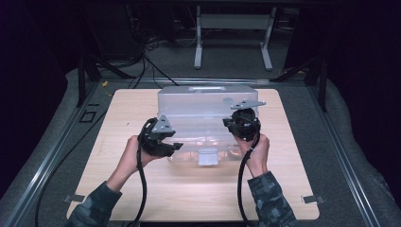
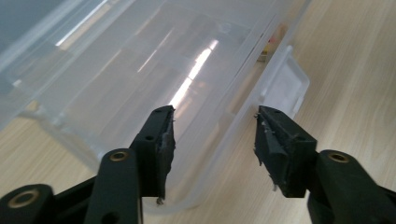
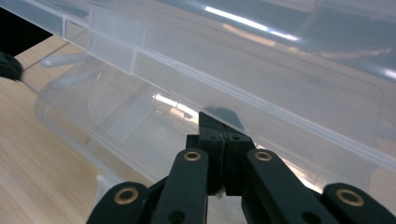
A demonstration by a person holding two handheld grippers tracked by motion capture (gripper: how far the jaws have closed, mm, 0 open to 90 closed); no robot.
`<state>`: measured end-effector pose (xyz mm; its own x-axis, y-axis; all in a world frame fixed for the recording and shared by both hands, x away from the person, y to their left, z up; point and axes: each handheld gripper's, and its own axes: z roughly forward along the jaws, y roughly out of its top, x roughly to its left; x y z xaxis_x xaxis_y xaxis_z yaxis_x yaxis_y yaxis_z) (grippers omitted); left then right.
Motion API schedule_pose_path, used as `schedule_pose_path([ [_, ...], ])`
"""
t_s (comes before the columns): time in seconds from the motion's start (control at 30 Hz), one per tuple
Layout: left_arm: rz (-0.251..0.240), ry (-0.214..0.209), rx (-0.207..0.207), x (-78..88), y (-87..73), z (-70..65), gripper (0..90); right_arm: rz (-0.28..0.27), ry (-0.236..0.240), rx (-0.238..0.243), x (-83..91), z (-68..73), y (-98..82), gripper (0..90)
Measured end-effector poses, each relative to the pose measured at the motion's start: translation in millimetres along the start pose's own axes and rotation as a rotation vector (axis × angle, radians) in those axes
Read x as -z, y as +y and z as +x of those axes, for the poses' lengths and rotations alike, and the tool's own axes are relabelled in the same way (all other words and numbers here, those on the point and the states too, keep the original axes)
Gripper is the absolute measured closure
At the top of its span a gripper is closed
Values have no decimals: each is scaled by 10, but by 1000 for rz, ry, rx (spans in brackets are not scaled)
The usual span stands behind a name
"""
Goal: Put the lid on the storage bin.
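On a pale wooden table (image 1: 189, 189) amid dark room — left gripper (image 2: 212, 140) agape, right gripper (image 3: 223, 140) closed.

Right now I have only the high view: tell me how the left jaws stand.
Observer: The left gripper is open, the box has its lower edge between the jaws.
Operator: Now the right one.
Observer: The right gripper is shut, tips at the box wall under its rim.
Operator: Report what's inside.
Observer: Something yellow and red shows through the wall near the latch; what it is, I can't tell.
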<state>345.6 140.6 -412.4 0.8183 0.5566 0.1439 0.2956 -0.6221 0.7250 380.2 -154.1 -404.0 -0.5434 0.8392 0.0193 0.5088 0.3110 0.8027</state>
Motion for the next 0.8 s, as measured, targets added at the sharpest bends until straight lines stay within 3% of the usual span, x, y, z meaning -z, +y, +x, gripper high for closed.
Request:
schedule_pose_path([
  [0.17,-29,19,55,228,-219,38,337,11,-16,-11,47,20,-79,891],
  [0.33,-15,53,131,315,-504,150,300,10,-14,-31,86,-8,-173,885],
  [0.53,20,63,215,245,-851,263,261,24,-10,-43,120,-10,-277,877],
  [0.8,40,65,280,102,-1070,281,153,21,2,-54,169,-5,-350,868],
])
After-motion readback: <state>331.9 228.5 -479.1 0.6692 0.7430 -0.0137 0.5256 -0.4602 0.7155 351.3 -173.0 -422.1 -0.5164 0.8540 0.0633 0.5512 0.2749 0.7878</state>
